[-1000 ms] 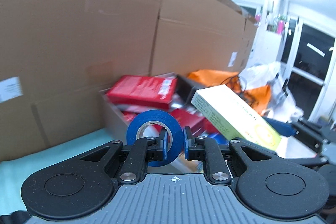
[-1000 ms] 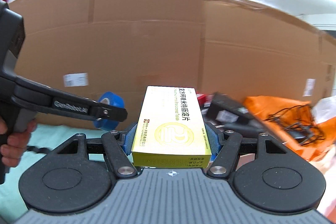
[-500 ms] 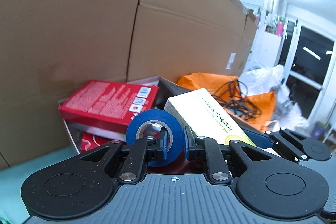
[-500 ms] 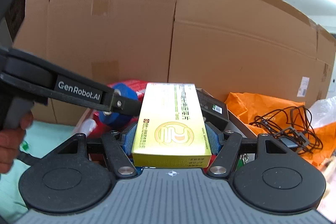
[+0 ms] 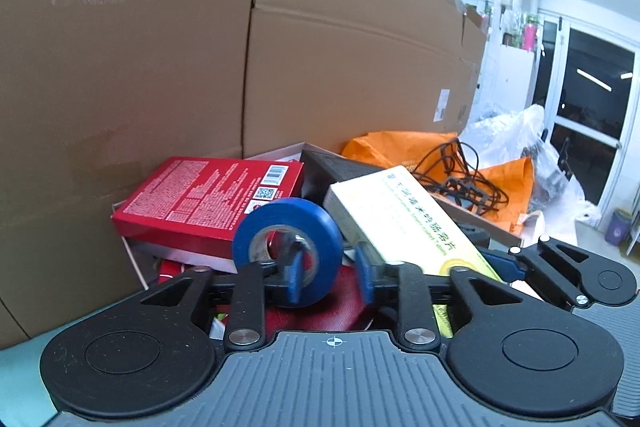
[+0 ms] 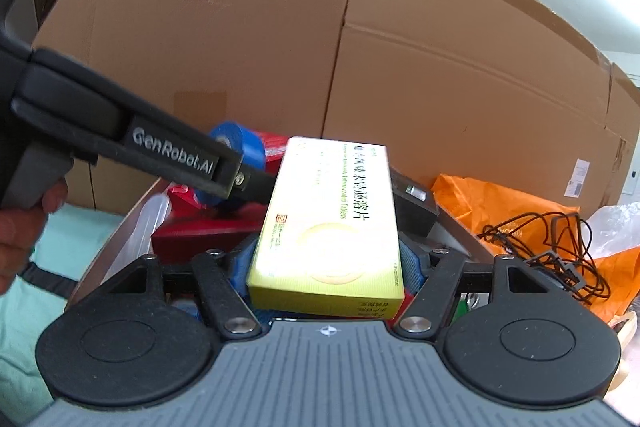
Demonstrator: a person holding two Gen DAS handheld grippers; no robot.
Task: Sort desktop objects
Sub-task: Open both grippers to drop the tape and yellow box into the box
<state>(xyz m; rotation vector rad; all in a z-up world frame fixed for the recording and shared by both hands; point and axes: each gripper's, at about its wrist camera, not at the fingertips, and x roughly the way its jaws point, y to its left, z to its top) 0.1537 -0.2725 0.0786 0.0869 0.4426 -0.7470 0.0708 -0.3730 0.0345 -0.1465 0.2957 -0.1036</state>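
A blue tape roll (image 5: 288,251) stands on edge over the red items in an open storage box (image 5: 132,259). My left gripper (image 5: 330,277) is opening: its left finger reaches through the roll's hole, while the right pad (image 5: 364,281) stands apart from the roll. A yellow-green medicine box (image 6: 332,223) lies lengthwise between the pads of my right gripper (image 6: 326,263). Those jaws are starting to open, with the pads still against the box's sides. In the right wrist view the left gripper's arm (image 6: 172,151) crosses from the left, with the tape roll (image 6: 236,143) behind its tip.
A red carton (image 5: 208,199) and a black box (image 5: 340,171) lie in the storage box. Tall cardboard cartons (image 5: 340,67) wall off the back. An orange bag with tangled black cable (image 6: 540,227) lies to the right. A hand (image 6: 24,227) holds the left gripper over teal cloth (image 6: 24,307).
Both grippers moved forward and down over the storage box. The left jaws, earlier shut on the tape roll's wall, have parted. The yellow box stays between the right pads.
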